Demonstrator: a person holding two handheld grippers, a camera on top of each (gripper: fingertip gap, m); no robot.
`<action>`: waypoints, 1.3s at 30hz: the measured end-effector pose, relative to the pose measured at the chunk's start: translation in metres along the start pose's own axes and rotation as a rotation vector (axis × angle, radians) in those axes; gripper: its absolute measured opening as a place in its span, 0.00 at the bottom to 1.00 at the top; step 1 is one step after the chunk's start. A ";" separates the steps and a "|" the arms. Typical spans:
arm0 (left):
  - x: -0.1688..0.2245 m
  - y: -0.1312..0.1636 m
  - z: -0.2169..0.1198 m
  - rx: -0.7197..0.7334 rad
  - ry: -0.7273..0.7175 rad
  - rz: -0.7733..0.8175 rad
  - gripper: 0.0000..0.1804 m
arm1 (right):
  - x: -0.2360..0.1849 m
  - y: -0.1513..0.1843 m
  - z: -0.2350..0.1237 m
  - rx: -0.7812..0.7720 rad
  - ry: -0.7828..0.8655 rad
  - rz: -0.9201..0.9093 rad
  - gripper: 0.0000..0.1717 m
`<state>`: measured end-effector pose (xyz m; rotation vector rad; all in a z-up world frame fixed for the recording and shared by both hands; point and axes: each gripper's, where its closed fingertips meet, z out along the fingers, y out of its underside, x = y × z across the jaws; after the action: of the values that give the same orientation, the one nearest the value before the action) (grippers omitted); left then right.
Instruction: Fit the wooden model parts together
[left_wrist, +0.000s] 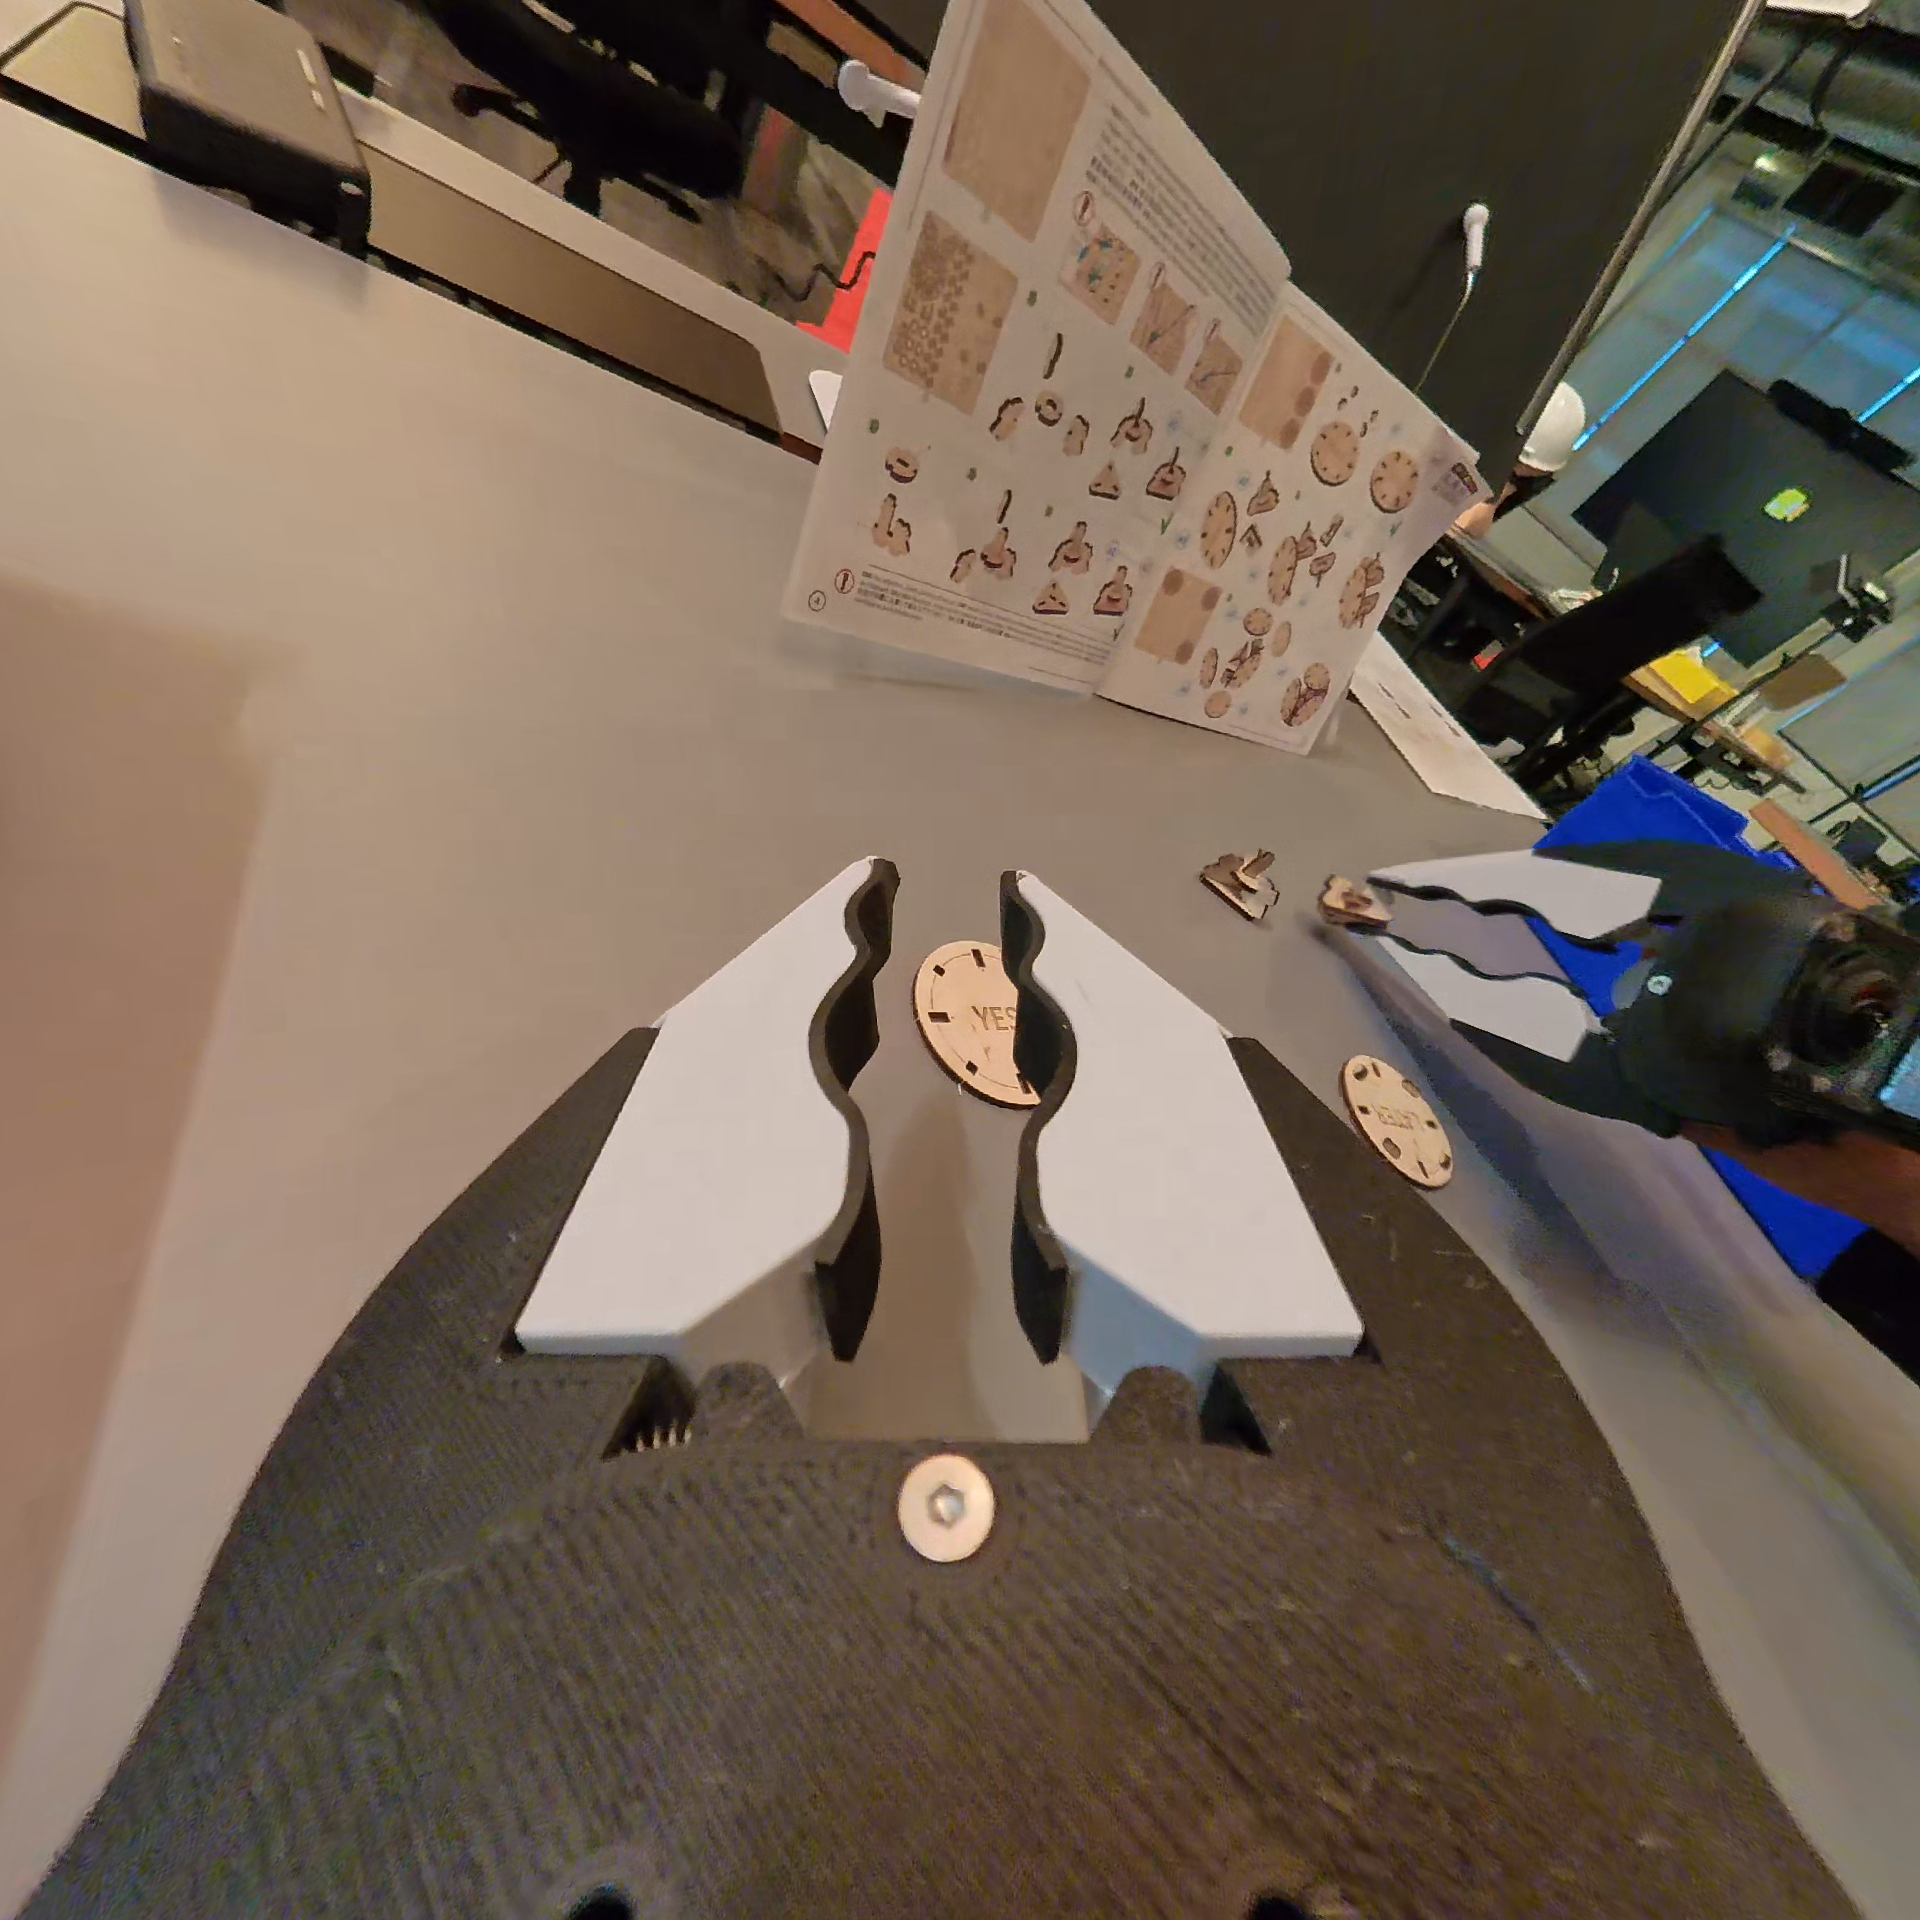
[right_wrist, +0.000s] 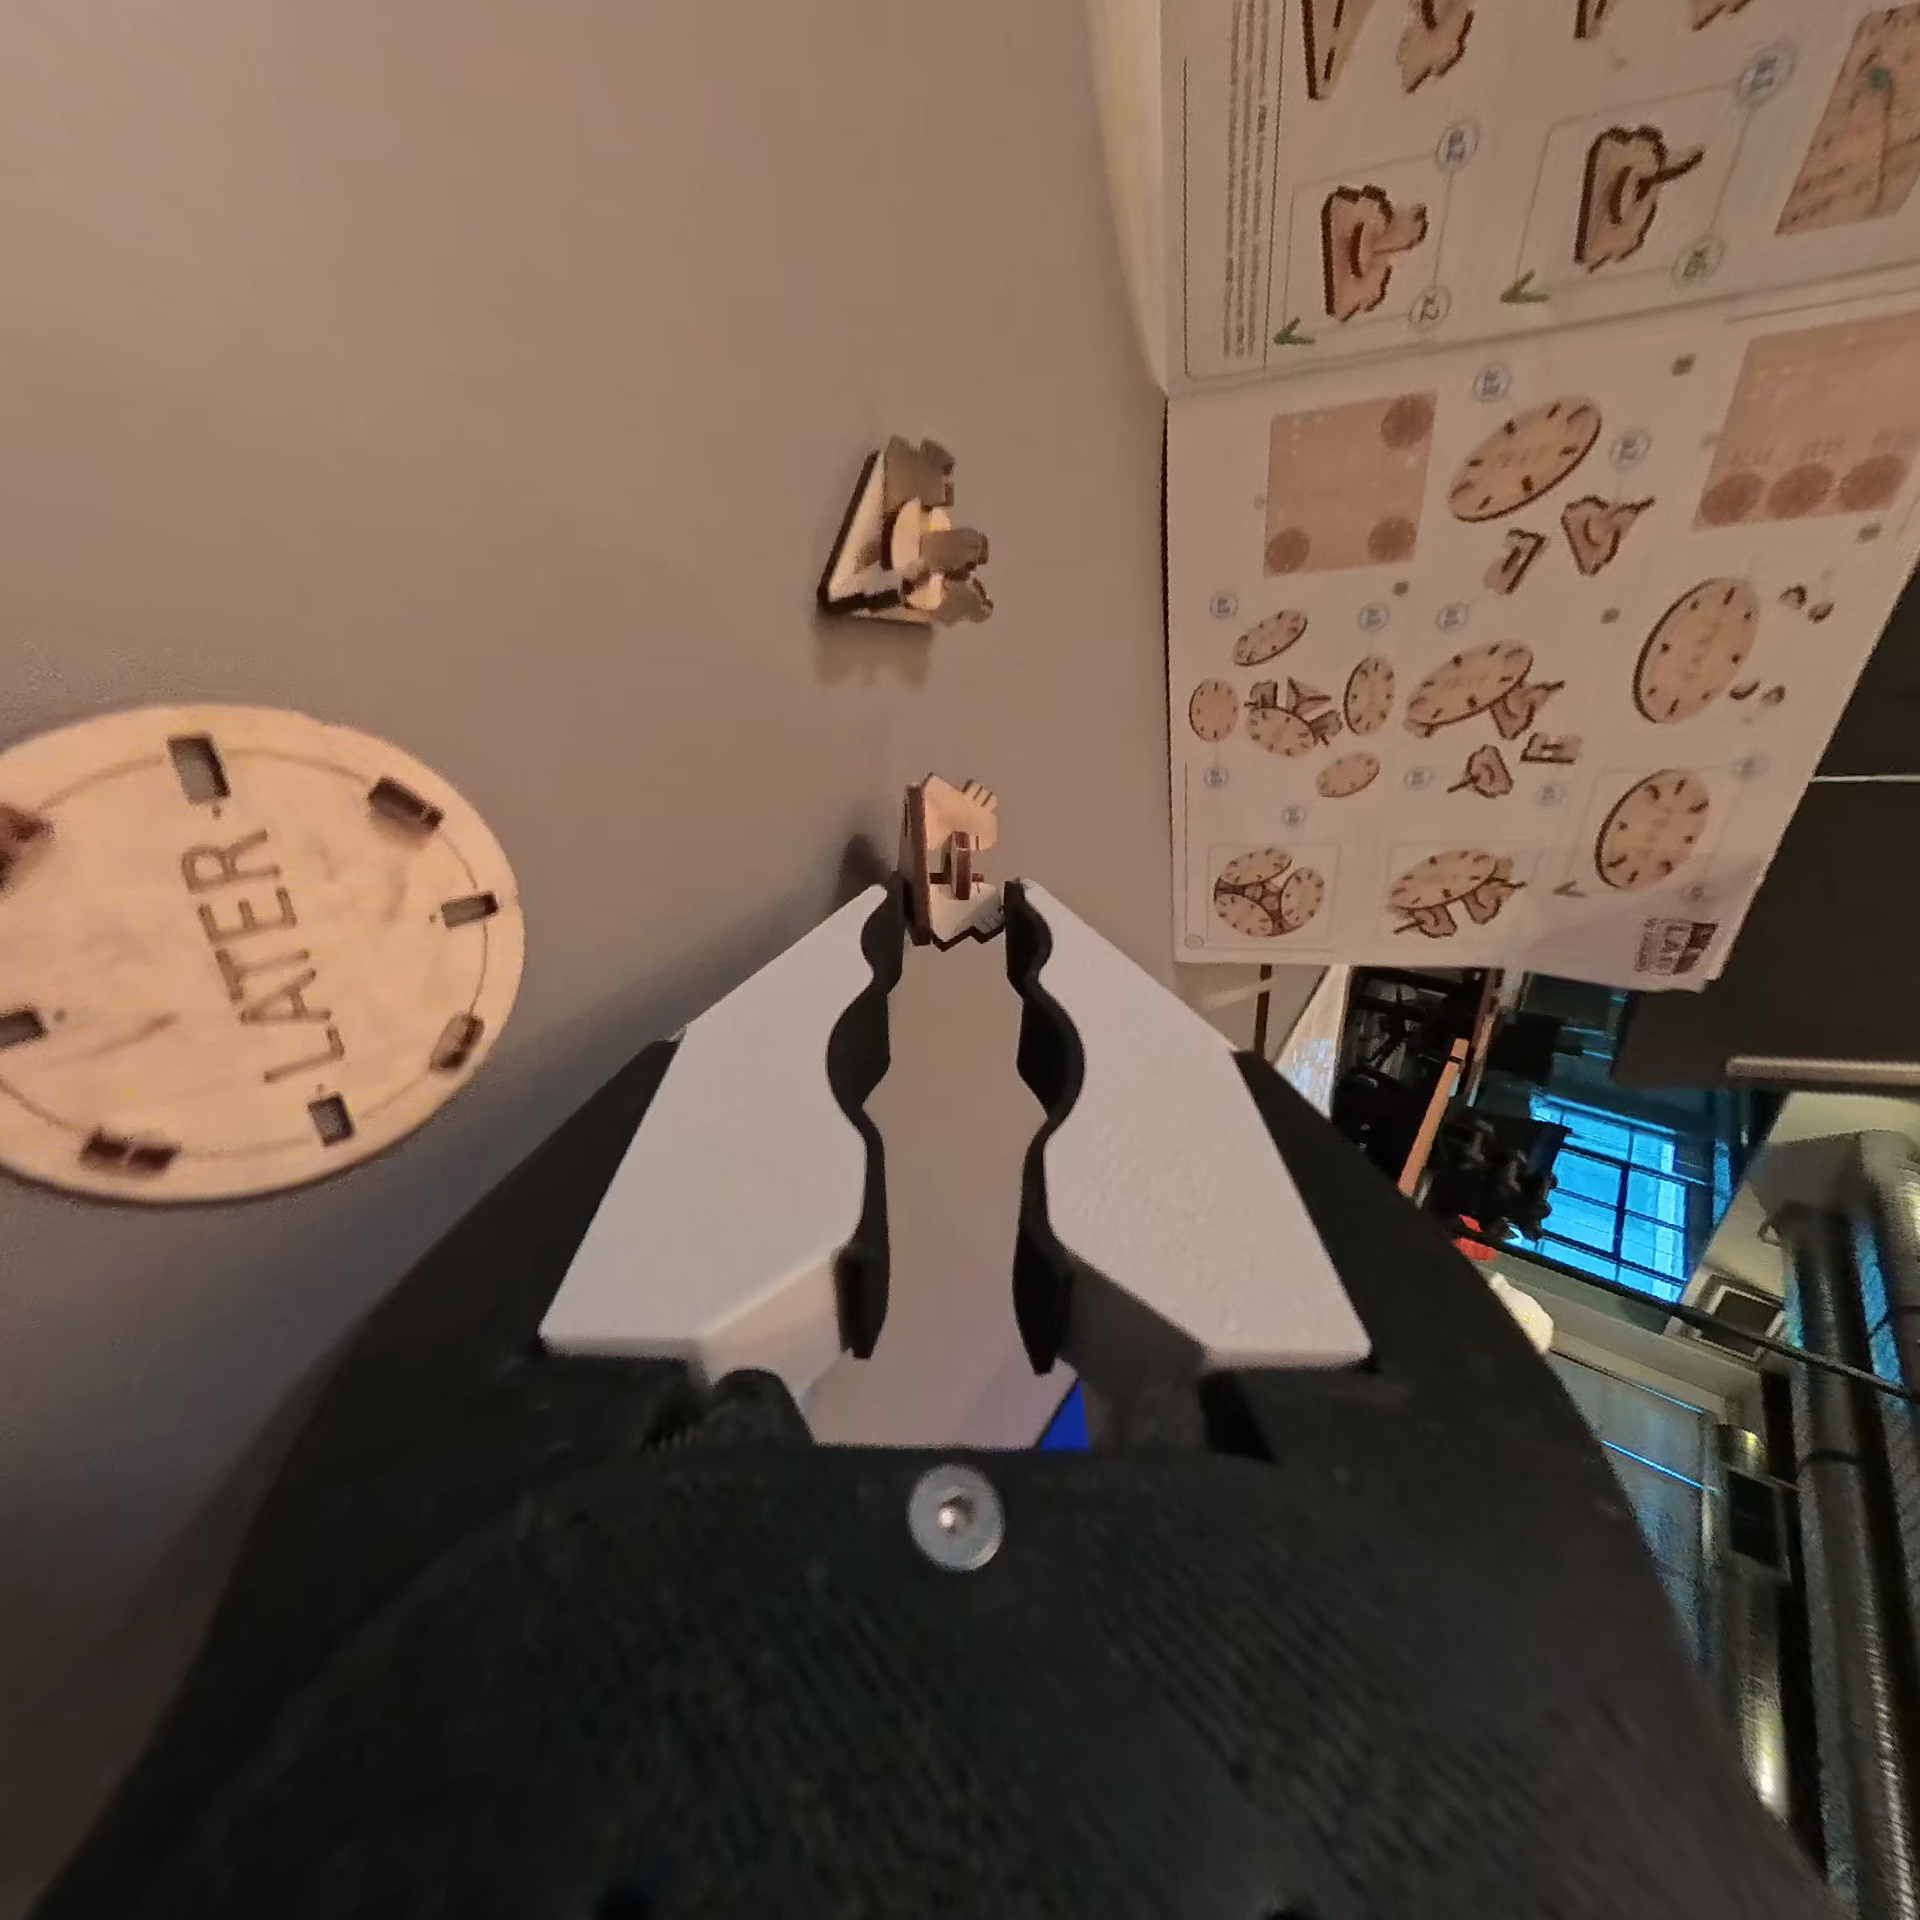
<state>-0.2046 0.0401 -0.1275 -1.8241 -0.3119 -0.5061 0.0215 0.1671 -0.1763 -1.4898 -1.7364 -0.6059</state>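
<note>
My left gripper (left_wrist: 948, 878) is open with a narrow gap and holds nothing. It hovers over a round wooden disc (left_wrist: 971, 1023) that lies flat on the grey table (left_wrist: 520, 623); the disc shows between and under the fingers. My right gripper (right_wrist: 951, 904) is shut on a small wooden assembly (right_wrist: 945, 852), pinched at the fingertips close to the table. The left wrist view shows this gripper at the right with the piece (left_wrist: 1351, 902) at its tips. A second small wooden assembly (right_wrist: 904, 540) lies just beyond, also in the left wrist view (left_wrist: 1238, 883). Another slotted disc (right_wrist: 239, 951) lies beside my right gripper.
An open instruction booklet (left_wrist: 1101, 416) stands propped at the back of the table, also in the right wrist view (right_wrist: 1507, 520). A blue bin (left_wrist: 1662, 821) sits behind my right gripper at the table's right edge. A black box (left_wrist: 249, 114) stands far left. Left tips to right tips: about 25 cm. The left tips stand about 7 cm off the round wooden disc (left_wrist: 971, 1023).
</note>
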 end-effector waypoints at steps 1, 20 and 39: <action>0.000 0.000 0.000 0.000 0.000 0.000 0.11 | -0.001 -0.002 0.003 0.001 -0.010 0.013 0.11; 0.005 0.002 0.001 -0.013 0.051 -0.052 0.11 | 0.036 -0.065 -0.035 0.341 -0.399 0.816 0.13; 0.010 -0.002 0.000 -0.003 0.092 -0.092 0.11 | 0.014 -0.493 -0.205 0.858 -0.818 -0.106 0.10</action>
<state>-0.1972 0.0401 -0.1210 -1.7888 -0.3331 -0.6531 -0.4091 -0.0832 0.0167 -1.0415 -2.2391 0.7641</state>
